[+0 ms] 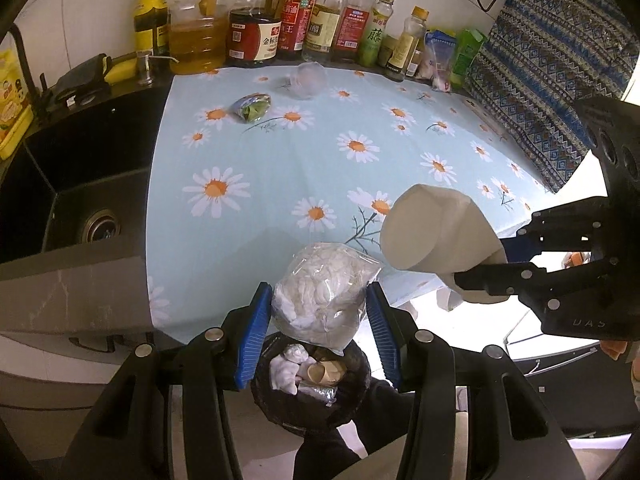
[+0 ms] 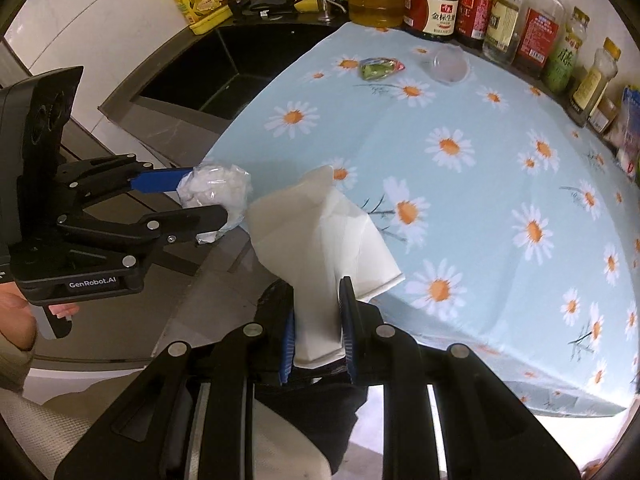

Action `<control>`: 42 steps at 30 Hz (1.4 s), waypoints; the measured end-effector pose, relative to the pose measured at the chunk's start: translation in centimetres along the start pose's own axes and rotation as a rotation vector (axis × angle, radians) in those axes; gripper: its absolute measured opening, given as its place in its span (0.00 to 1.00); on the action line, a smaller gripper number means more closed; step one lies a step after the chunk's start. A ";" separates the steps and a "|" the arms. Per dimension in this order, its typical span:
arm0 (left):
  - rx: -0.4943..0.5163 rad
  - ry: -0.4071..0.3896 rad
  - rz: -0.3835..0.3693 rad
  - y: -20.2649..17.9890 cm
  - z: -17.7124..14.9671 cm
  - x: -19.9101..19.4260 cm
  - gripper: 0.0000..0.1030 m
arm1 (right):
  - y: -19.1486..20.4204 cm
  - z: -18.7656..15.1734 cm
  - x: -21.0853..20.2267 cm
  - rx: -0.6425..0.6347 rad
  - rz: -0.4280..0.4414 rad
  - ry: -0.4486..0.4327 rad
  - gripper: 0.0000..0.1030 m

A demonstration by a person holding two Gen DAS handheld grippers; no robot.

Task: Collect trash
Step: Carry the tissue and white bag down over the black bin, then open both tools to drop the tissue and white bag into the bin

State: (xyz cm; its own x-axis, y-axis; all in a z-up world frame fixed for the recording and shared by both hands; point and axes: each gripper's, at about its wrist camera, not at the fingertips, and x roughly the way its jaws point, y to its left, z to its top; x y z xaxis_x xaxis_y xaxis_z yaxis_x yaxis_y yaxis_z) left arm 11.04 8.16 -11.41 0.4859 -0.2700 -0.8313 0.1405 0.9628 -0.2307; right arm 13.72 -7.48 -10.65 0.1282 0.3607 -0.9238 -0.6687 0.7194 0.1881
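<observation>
Left wrist view: my left gripper [image 1: 320,320] has its blue pads pressed on both sides of a clear plastic bag stuffed with white crumpled tissue [image 1: 324,292], so it's got a solid hold.
Bag spot: hanging right over the round black trash bin [image 1: 352,396] below the counter edge; bin already has white wads and a brown paper cup inside.
Right wrist view: my right gripper [image 2: 318,332] is pinched nearly closed on a crushed cream paper cup [image 2: 320,232], held just off the counter edge.
Left on the daisy-print light blue tablecloth [image 1: 280,184]: a green crumpled snack wrapper [image 1: 251,107] and a clear plastic cup [image 1: 307,79], both far back near the bottles, close together but apart.
</observation>
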 end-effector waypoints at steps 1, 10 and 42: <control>-0.006 0.004 -0.001 0.1 -0.3 0.1 0.45 | 0.1 -0.2 0.2 0.001 0.004 0.005 0.21; -0.051 0.063 -0.012 0.7 -3.3 1.4 0.45 | 1.2 -2.8 2.9 0.006 0.078 0.069 0.21; -0.168 0.400 -0.009 3.1 -11.7 12.8 0.47 | -2.5 -7.6 16.7 0.262 0.171 0.286 0.22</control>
State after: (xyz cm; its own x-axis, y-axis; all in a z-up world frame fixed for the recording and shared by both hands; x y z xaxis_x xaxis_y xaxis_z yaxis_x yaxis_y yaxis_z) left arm 7.63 7.75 -28.63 0.1082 -0.2876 -0.9516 -0.0154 0.9566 -0.2908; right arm 11.96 -7.78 -29.13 -0.2016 0.3354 -0.9202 -0.4489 0.8034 0.3912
